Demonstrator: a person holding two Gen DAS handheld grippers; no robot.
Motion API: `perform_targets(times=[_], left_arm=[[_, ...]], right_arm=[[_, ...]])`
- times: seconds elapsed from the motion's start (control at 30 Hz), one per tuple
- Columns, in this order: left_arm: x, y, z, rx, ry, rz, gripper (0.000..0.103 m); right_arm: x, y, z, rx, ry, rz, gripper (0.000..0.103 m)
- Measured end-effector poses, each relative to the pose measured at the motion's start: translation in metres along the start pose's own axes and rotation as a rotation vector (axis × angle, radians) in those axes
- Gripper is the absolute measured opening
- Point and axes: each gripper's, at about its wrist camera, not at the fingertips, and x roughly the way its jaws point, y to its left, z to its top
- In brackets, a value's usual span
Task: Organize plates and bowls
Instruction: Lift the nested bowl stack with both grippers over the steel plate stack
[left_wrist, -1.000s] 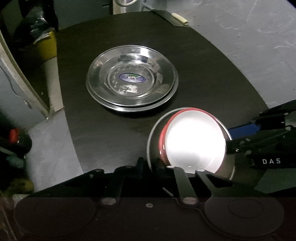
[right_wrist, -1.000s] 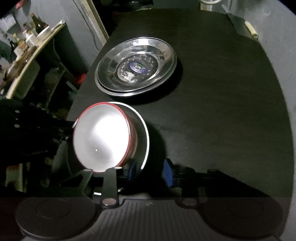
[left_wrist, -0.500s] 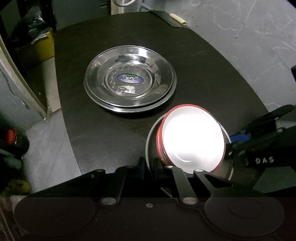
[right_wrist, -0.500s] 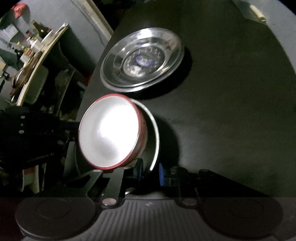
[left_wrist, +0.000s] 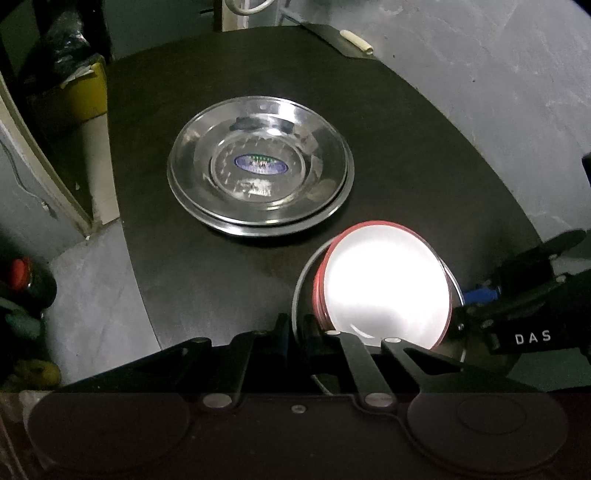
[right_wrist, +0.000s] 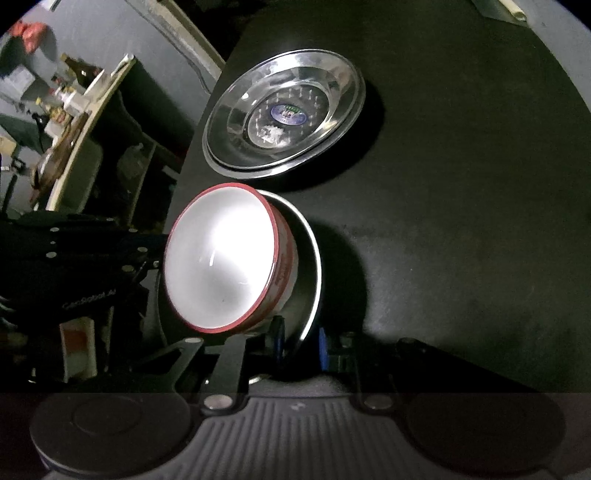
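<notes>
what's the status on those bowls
Left hand-held gripper shut on steel bowl rim; right hand-held gripper pinching opposite rim. Red-rimmed bowl nested inside. Stacked plates behind, path clear.

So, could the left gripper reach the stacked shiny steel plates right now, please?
Probably not yet. The way across the dark table to the stacked shiny steel plates is free, but the left gripper is shut on the round steel bowl holding the red-rimmed white bowl.
</notes>
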Motion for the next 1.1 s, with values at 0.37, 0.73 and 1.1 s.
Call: perform_targets(times=[0.37, 0.73, 1.1], left_arm=[[-0.007, 0.004, 0.014, -0.028, -0.042, -0.037, 0.004], [-0.013, 0.012, 0.033, -0.076, -0.112, -0.068, 0.004], [-0.015, 0.034, 0.060, -0.135, -0.176, -0.065, 0.003]], right_arm=[[-0.013, -0.009, 0.005, 0.077, -0.057, 0.025, 0.021], [-0.026, -0.013, 0.022, 0.106, -0.107, 0.027, 0.022], [-0.031, -0.006, 0.065, 0.060, -0.140, 0.014, 0.022]])
